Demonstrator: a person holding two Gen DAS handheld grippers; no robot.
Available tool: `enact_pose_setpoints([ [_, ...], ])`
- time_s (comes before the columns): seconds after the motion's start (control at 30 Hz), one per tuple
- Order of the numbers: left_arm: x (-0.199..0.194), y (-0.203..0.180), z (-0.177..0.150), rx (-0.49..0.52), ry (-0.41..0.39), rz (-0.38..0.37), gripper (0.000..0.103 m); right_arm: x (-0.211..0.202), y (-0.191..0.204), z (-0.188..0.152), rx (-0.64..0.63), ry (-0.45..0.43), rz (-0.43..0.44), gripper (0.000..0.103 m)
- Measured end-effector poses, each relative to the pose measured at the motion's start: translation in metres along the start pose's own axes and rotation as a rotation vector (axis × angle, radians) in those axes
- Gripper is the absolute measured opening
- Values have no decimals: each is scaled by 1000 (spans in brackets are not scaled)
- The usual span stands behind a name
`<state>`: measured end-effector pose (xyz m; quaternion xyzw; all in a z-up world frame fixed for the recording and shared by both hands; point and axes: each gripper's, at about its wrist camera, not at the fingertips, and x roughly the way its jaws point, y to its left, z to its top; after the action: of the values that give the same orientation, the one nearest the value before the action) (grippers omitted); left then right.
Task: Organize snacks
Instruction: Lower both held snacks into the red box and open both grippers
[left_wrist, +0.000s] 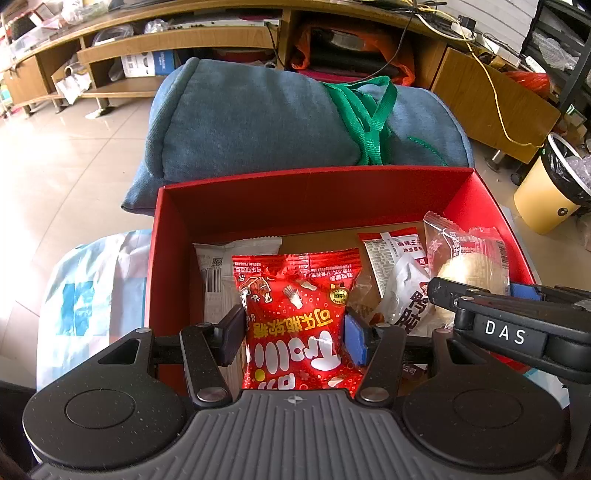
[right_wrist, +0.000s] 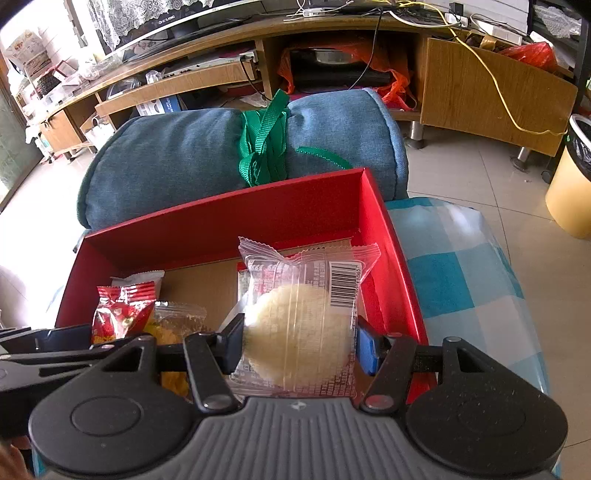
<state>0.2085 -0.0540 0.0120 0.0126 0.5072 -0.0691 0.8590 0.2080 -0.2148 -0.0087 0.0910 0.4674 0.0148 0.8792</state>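
A red box (left_wrist: 295, 192) holds several snack packets on its cardboard floor. My left gripper (left_wrist: 293, 332) is shut on a red candy packet (left_wrist: 295, 314) and holds it inside the box, over a white packet (left_wrist: 218, 273). My right gripper (right_wrist: 299, 347) is shut on a clear packet with a round pale pastry (right_wrist: 299, 332), held over the right side of the box (right_wrist: 236, 221). The pastry packet (left_wrist: 469, 258) and the right gripper's finger (left_wrist: 491, 317) also show in the left wrist view. The red candy packet (right_wrist: 122, 314) shows at the left of the right wrist view.
A white duck-neck packet (left_wrist: 402, 291) and an orange snack (right_wrist: 173, 325) lie in the box. A blue cushion (left_wrist: 258, 114) with a green strap (left_wrist: 369, 122) lies behind it. The box rests on a blue checked cloth (right_wrist: 461, 266). A yellow bin (left_wrist: 550, 192) stands at the right.
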Motion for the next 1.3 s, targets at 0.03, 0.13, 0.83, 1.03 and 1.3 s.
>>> enact_pose_setpoints([
  [0.03, 0, 0, 0, 1, 1, 0, 63, 0, 0, 0, 0, 0, 0, 57],
  [0.13, 2, 1, 0, -4, 4, 2, 64, 1, 0, 0, 0, 0, 0, 57],
  [0.83, 3, 1, 1, -4, -1, 15, 70, 10, 9, 2, -41, -2, 16, 58],
  [1.03, 3, 1, 2, -11, 1, 17, 70, 10, 10, 1, -43, -7, 20, 58],
  [1.3, -4, 1, 3, -6, -24, 15, 76, 2, 5, 7, -16, -44, 29, 58],
])
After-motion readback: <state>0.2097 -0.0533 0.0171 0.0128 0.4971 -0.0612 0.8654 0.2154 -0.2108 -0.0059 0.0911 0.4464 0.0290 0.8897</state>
